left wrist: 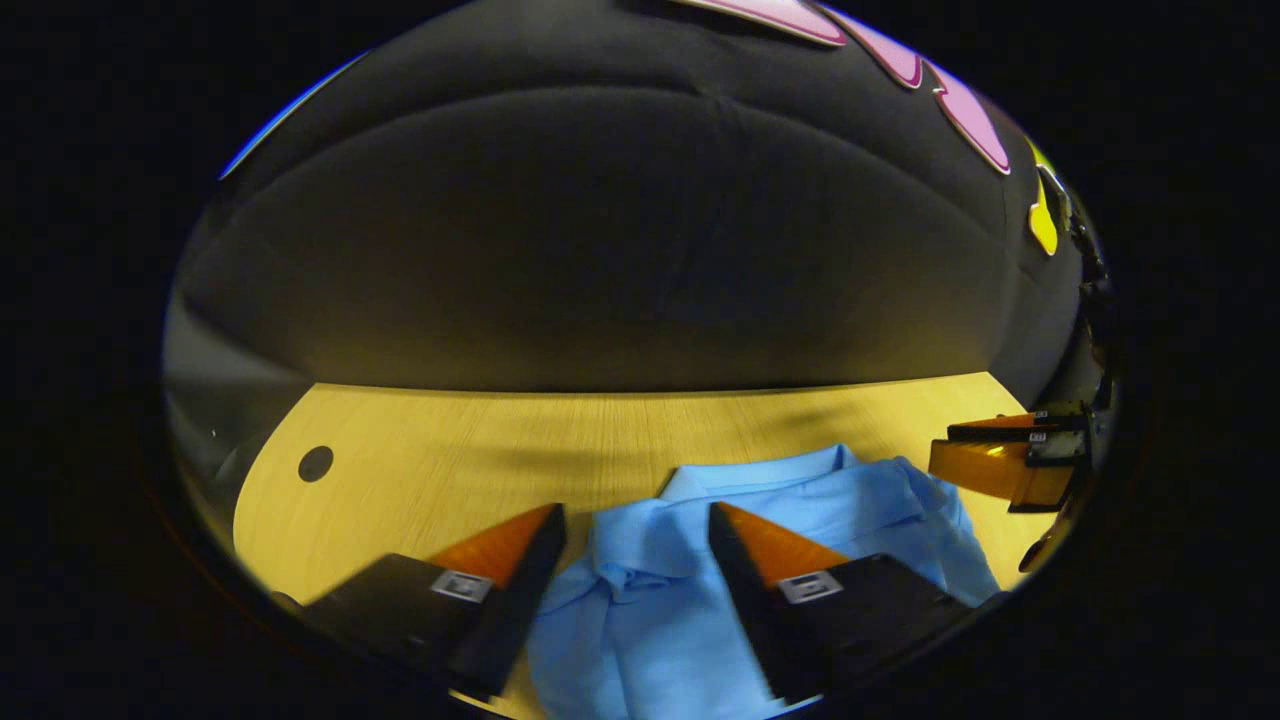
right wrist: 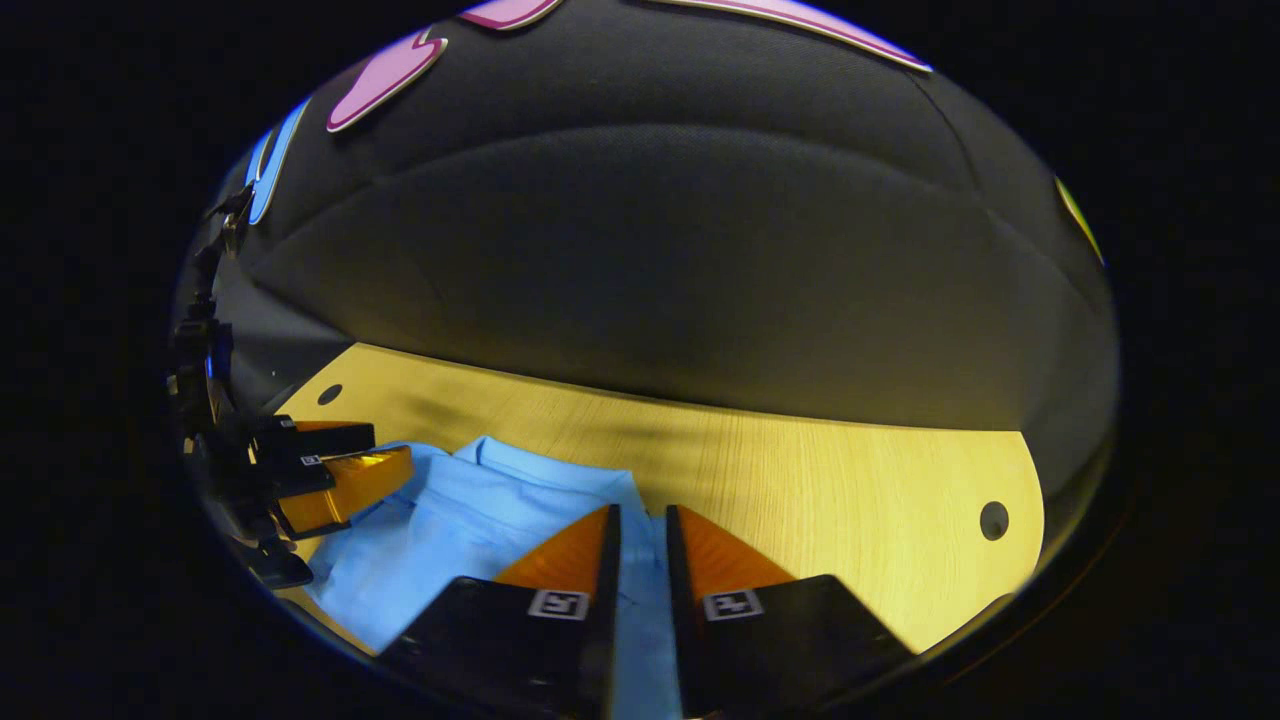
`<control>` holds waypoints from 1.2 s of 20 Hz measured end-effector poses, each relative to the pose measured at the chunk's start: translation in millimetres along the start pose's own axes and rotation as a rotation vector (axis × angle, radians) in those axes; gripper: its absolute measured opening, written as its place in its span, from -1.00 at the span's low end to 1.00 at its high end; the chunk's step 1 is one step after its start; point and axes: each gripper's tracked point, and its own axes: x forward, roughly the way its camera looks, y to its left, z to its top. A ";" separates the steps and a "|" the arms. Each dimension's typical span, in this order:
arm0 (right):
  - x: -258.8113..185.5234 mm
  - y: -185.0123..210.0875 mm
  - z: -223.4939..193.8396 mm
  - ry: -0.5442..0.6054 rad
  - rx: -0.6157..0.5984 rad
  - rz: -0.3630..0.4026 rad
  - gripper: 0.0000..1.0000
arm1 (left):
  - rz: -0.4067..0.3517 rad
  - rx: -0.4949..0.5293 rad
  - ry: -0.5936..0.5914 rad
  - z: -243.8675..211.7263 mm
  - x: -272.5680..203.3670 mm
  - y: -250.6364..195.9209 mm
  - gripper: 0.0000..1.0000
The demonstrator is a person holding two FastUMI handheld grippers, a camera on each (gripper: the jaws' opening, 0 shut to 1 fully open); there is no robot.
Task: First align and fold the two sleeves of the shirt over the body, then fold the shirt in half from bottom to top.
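Note:
A light blue shirt (left wrist: 650,610) lies crumpled on the wooden table (left wrist: 450,450), its collar toward the far edge. In the left gripper view my left gripper (left wrist: 637,510) stands open, its fingers straddling the cloth near the collar without touching it. At the far right of that view my right gripper (left wrist: 940,450) hovers by the shirt's edge. In the right gripper view my right gripper (right wrist: 642,510) has its fingers drawn close with a strip of the shirt (right wrist: 470,520) pinched in the narrow gap. My left gripper (right wrist: 392,448) shows at the left, over the cloth.
The table (right wrist: 850,480) ends at the black cloth wall behind. A round cable hole (left wrist: 315,463) sits near the table's left end, another hole (right wrist: 994,520) near its right end. Bare wood stretches on both sides of the shirt.

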 end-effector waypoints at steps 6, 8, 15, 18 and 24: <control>-82.9 -9.2 12.1 -0.096 0.047 -0.081 0.92 | -0.002 0.024 -0.160 36.4 -100.8 -11.3 0.94; -122.7 -12.4 22.0 -0.144 0.084 -0.132 0.92 | 0.011 0.008 -0.219 44.8 -144.0 -15.7 0.94; -278.4 39.3 31.6 -0.242 0.078 -0.111 0.96 | -0.002 -0.006 -0.380 42.0 -324.5 -37.6 0.93; -344.9 67.3 23.2 -0.294 0.051 -0.102 0.95 | -0.005 -0.007 -0.434 29.3 -402.3 -41.5 0.94; -442.8 113.8 -6.7 -0.356 0.013 -0.082 0.95 | -0.031 -0.030 -0.479 -8.1 -525.6 -45.3 0.94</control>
